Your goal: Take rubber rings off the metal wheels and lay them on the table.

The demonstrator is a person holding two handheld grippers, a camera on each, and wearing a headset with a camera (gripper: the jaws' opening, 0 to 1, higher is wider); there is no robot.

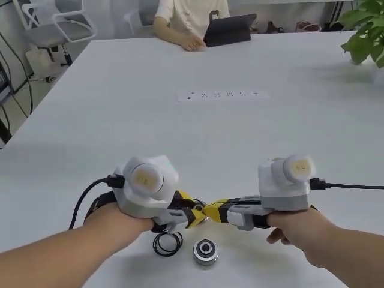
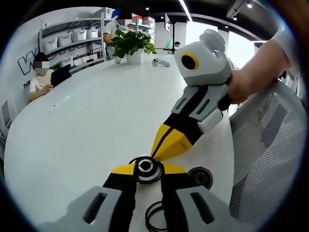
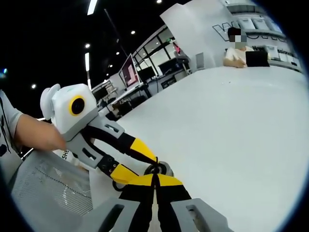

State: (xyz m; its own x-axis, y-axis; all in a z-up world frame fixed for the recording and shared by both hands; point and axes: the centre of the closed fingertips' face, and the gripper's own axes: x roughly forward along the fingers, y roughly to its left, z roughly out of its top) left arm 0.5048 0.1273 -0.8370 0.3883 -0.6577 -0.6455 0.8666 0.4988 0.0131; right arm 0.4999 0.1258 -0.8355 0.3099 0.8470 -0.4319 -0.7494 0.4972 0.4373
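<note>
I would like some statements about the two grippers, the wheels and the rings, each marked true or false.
1. The left gripper grips a metal wheel between its jaws. True.
2. The right gripper has its jaws wide open. False: they are shut, with their tips at the held wheel.
3. Loose rubber rings lie on the table just below the grippers in the head view. True.
4. The second wheel is stacked on top of the rubber rings. False: it lies on the table beside them, apart from them.
</note>
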